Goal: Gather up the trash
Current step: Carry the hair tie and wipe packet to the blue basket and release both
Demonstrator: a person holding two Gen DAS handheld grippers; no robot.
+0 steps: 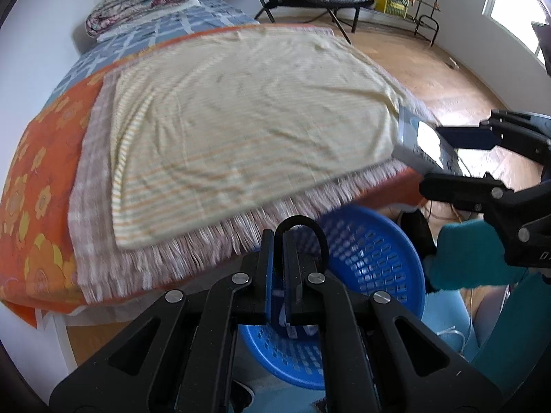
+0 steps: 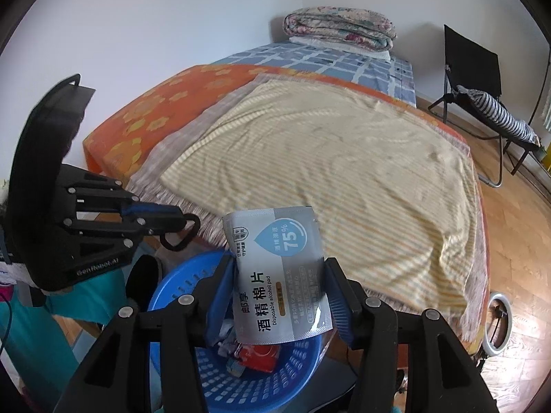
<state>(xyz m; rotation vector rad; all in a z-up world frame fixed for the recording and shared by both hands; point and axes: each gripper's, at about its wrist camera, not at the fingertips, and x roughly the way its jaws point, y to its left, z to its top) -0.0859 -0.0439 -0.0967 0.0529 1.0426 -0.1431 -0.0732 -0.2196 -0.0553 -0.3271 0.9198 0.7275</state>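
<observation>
Right hand-held gripper [image 2: 279, 296] gripped a wipe packet [image 2: 277, 275] above the blue basket [image 2: 261, 389] at the bed's [image 2: 344, 144] foot edge. Left hand-held gripper [image 1: 281, 258] was clamped on the basket's black handle [image 1: 303, 227]. Basket contents partly hidden.

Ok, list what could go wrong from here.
1. The right gripper holds the wipe packet near the basket's edge; released now, it may land outside.
2. The left gripper pinches a black loop close by; the two grippers could bump.
</observation>
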